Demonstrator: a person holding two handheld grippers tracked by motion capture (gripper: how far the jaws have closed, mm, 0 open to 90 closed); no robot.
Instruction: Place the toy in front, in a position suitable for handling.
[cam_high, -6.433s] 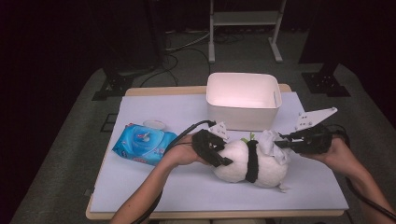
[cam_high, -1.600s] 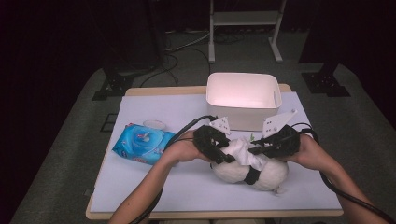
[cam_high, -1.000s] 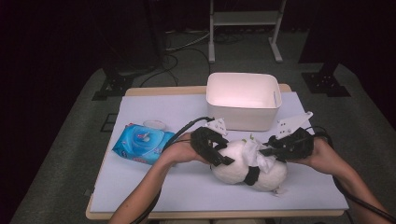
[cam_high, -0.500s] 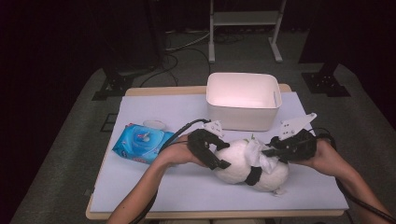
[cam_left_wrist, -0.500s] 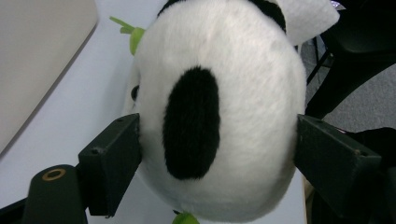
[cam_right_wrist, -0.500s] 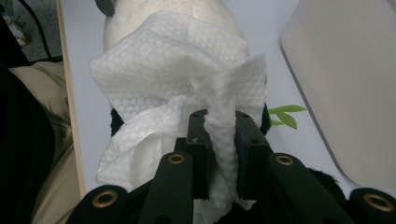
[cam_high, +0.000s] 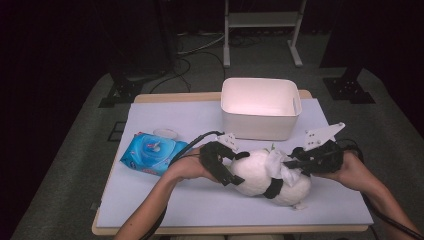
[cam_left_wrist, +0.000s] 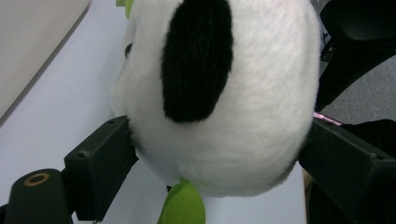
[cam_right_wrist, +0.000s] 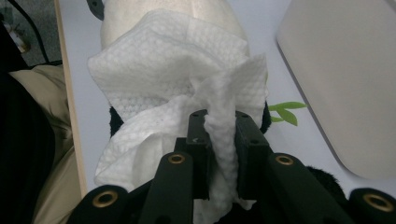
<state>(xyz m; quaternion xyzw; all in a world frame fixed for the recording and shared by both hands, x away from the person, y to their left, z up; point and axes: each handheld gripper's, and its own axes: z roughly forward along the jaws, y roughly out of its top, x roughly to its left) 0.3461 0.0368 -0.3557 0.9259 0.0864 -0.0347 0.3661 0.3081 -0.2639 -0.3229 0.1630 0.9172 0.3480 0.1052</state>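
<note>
Right tool (cam_right_wrist: 219, 135): jaws pinched together on a twisted fold of a white wet wipe (cam_right_wrist: 173, 70), the rest of the sheet spread over the plush panda (cam_high: 267, 172).
Left tool (cam_high: 227, 162): jaws spread wide to either side of the panda's rounded end and have just been opening. In the left gripper view the fur bulges between them, and it looks more like a loosened hold than a clamp.
Panda: lies on the bench (cam_high: 165, 197) towards its near right, just in front of the white plastic bin (cam_high: 261, 107); long axis runs roughly along the near edge, between the two hands.
Key relation: wipe and panda lie straight ahead of the right tool, touching — so a wiping stroke would run along the body towards the left tool. The right hand (cam_high: 350, 170) is the nearer one to the wipe.
Green felt leaf (cam_left_wrist: 183, 205): hangs under the panda at the left tool's end.
Blue wipes pack (cam_high: 155, 152): towards the left edge, well apart from the panda — printing too small to read.
Bin: at the far edge, apparently empty.
</note>
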